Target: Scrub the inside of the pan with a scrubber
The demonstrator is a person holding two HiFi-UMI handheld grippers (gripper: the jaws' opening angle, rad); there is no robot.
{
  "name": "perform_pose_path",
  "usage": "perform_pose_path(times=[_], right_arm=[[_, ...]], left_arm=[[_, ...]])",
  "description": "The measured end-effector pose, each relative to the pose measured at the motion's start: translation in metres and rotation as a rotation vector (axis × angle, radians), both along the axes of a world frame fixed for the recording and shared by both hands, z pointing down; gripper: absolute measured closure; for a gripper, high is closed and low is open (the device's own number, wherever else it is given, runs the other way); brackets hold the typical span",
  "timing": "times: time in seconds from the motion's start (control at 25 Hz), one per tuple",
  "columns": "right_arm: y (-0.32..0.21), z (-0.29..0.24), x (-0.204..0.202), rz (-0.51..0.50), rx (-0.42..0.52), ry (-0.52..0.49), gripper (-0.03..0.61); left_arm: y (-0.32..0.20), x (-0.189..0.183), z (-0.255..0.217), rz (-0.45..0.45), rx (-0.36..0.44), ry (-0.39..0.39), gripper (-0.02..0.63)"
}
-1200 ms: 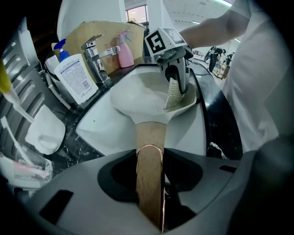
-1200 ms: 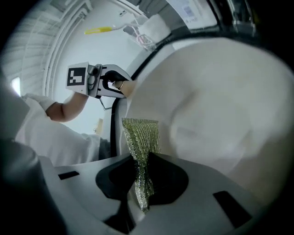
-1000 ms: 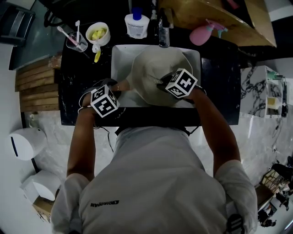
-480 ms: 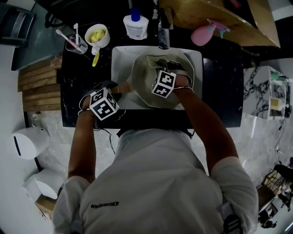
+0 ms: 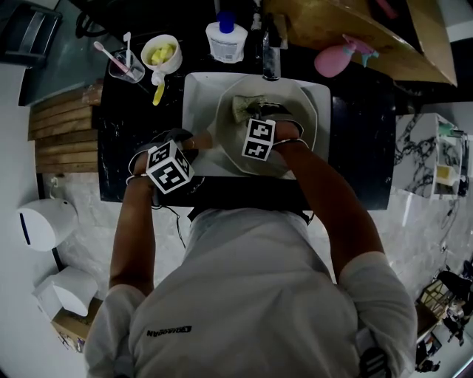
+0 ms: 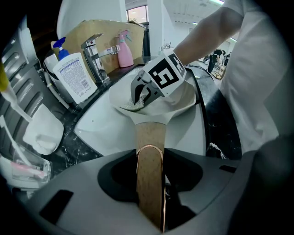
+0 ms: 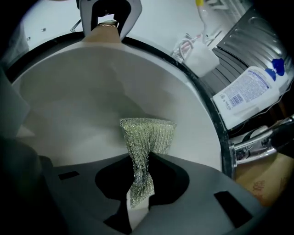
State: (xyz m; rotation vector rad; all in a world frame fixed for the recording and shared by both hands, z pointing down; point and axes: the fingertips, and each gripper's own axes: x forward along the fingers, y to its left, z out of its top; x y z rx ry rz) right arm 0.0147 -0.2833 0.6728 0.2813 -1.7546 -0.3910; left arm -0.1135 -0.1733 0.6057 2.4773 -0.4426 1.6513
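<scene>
A pale pan [image 5: 295, 111] lies tilted in the white sink [image 5: 194, 96]. Its wooden handle [image 6: 149, 151] runs back between the jaws of my left gripper [image 6: 150, 183], which is shut on it at the sink's front left corner [image 5: 191, 144]. My right gripper [image 5: 255, 114] reaches down into the pan and is shut on a silvery mesh scrubber [image 7: 147, 137]. The free end of the scrubber [image 5: 242, 108] rests against the pan's white inner wall [image 7: 92, 105]. In the right gripper view, the left gripper [image 7: 110, 13] shows at the top on the handle.
Behind the sink stand a faucet [image 5: 270, 59], a white soap bottle with a blue cap [image 5: 227, 40] and a pink spray bottle [image 5: 332, 59]. A bowl of yellow pieces [image 5: 160, 53] and a cup of toothbrushes [image 5: 122, 68] sit on the black counter at back left.
My right gripper has moved left and down into the pan and rolled, bringing the scrubber onto the inner wall. The left gripper has kept still on the handle.
</scene>
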Motion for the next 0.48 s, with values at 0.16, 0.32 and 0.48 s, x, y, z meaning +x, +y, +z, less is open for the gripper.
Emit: perform_pose_path(times=[0.16, 0.32, 0.48], right_arm=[[0.007, 0.000, -0.003, -0.032, -0.012, -0.003, 0.492], [0.015, -0.001, -0.004, -0.057, -0.035, -0.004, 0.493], [0.030, -0.001, -0.006, -0.111, -0.050, 0.002, 0.492]], left_arm=[[0.000, 0.000, 0.000, 0.001, -0.003, 0.003, 0.445], [0.000, 0.000, 0.000, 0.000, -0.005, 0.004, 0.445], [0.000, 0.000, 0.001, 0.001, -0.003, 0.003, 0.445]])
